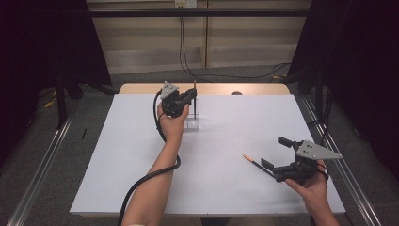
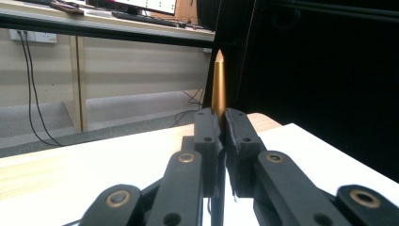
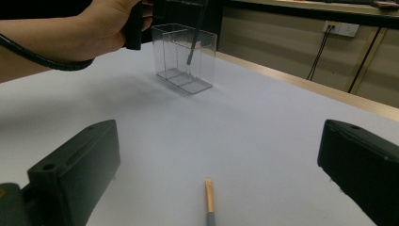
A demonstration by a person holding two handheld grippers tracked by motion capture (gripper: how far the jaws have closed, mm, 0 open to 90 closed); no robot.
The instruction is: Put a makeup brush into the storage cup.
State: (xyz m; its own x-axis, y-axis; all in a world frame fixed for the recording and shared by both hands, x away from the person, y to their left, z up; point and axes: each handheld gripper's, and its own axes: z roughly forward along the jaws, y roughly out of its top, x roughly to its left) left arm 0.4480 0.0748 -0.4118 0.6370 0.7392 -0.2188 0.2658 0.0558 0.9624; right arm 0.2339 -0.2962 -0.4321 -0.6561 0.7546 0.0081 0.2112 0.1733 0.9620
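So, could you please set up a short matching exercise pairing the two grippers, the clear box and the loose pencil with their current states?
Things:
1. left gripper
2. right gripper
3. clear box
4. loose pencil

States:
A. lying flat on the white table
B. jaws wide apart, holding nothing
C. standing upright, a pencil's lower end inside
D. jaws shut on an upright pencil

Pairs: 1-D, 2-B, 3-C, 4-A

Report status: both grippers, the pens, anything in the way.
Left gripper shut on upright pen, over clear box. Right gripper open, around second pen lying on table. Nothing in the way.
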